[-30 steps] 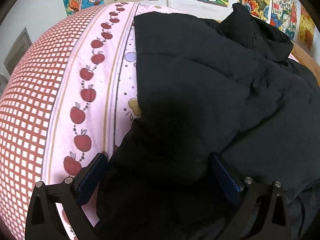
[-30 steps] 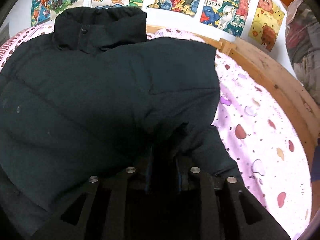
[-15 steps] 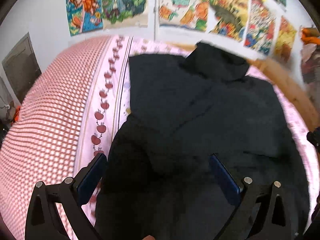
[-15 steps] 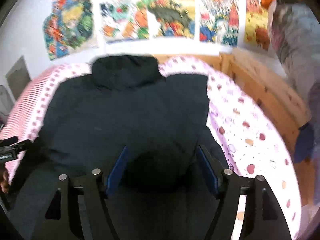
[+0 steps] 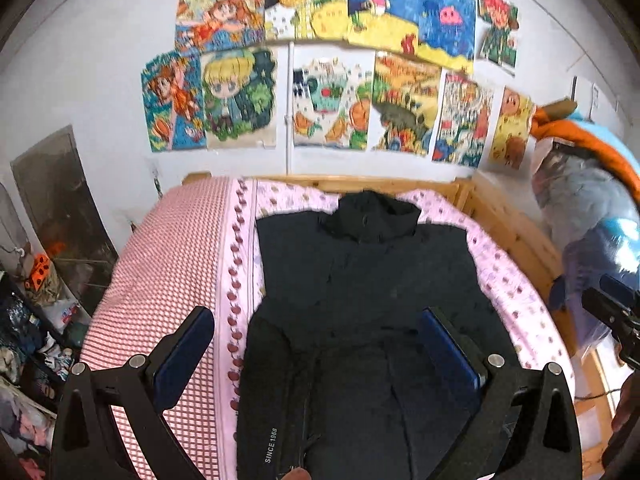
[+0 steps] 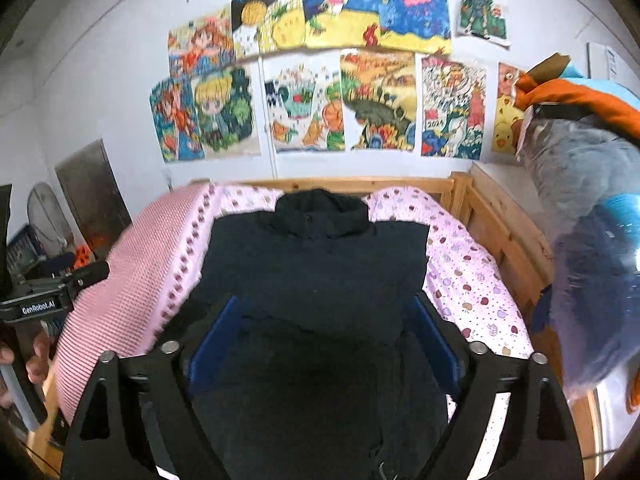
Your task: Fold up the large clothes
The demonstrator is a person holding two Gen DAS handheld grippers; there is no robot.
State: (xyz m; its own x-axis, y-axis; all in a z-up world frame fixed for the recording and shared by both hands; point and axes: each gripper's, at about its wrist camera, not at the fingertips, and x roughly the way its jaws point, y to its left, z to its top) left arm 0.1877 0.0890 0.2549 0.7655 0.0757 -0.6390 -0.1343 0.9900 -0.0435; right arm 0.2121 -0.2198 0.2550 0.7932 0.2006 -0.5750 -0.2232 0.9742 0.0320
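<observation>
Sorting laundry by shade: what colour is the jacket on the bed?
Black jacket, clearest in the right wrist view.

We saw a wooden-framed bed (image 5: pixel 504 220) | covered by a pink apple-print sheet (image 6: pixel 468 276) with a red-and-white checked side (image 5: pixel 168 272) | a black padded jacket (image 5: pixel 368 280) lay flat on it, collar toward the headboard.

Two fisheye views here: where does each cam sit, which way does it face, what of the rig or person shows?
Left wrist: sits on the left gripper, above the bed's near end, angled down at the black jacket and the poster wall; its own blue-padded fingers stand open, the right gripper at the right edge.
Right wrist: on the right gripper, same heading; its fingers are opening with nothing clamped; the left gripper and a hand at left.
Shared: jacket, pink bedding, wooden bed frame, posters.
</observation>
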